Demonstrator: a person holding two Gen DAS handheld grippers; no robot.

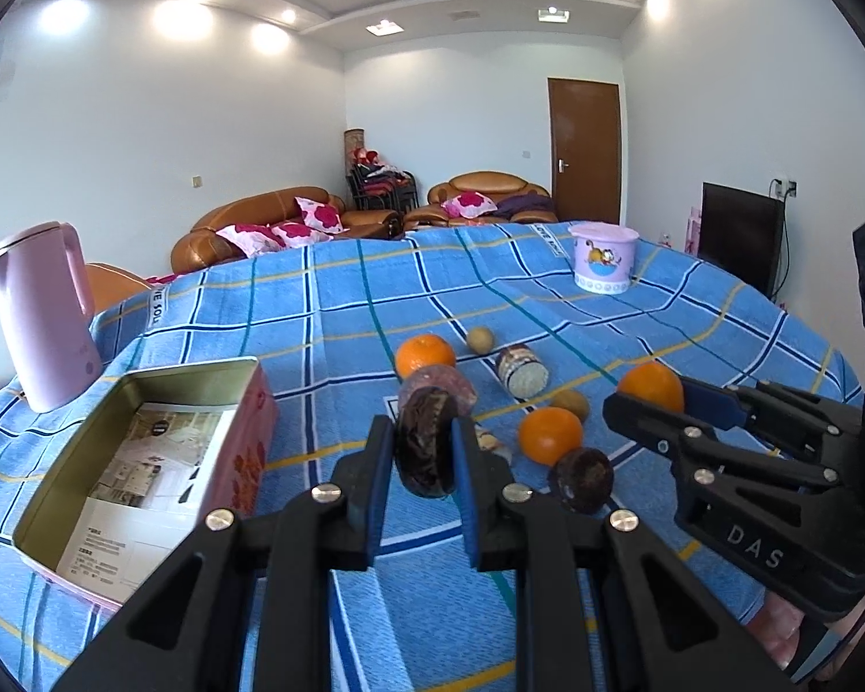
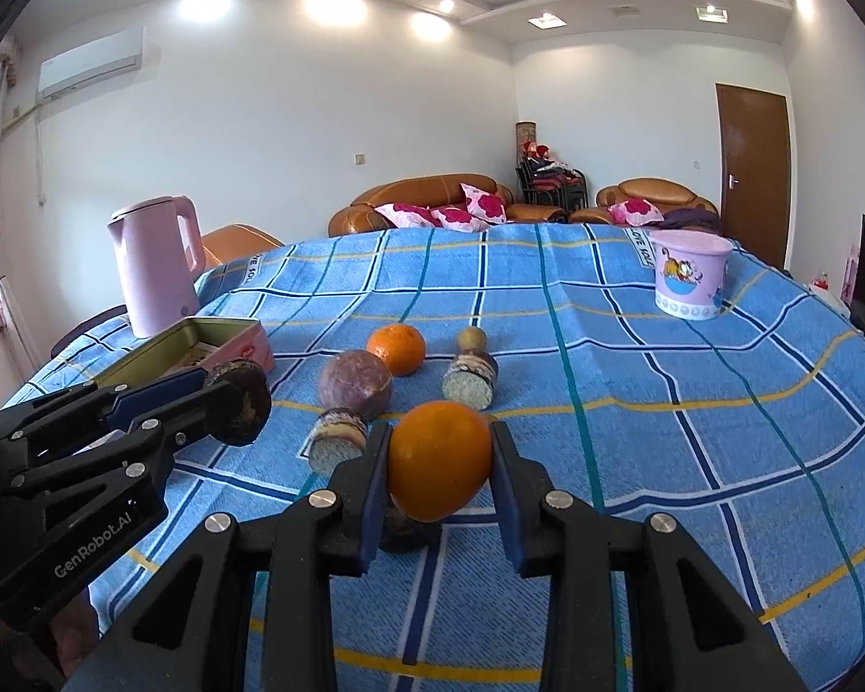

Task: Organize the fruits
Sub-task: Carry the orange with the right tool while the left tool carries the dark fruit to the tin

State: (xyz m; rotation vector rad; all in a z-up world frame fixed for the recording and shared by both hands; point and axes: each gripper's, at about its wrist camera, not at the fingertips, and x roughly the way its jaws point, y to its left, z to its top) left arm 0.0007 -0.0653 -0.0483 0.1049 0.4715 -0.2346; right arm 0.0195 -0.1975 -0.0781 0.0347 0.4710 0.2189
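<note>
The left tongs (image 1: 418,450) are clamping a dark passion fruit (image 1: 427,441) just right of the open tin (image 1: 144,461), presumably for loading, while the right tongs (image 2: 439,470) are clamping an orange (image 2: 439,461) above the worktop (image 2: 663,403).

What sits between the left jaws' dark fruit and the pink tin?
Only bare blue checked cloth shows between the dark fruit and the pink tin, seen in the left wrist view.

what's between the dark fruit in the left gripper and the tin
Nothing visible. The left gripper holds the dark fruit clear of the cloth, and the open tin sits just to its left with only bare cloth between them. The other fruits lie ahead and to the right.
</note>
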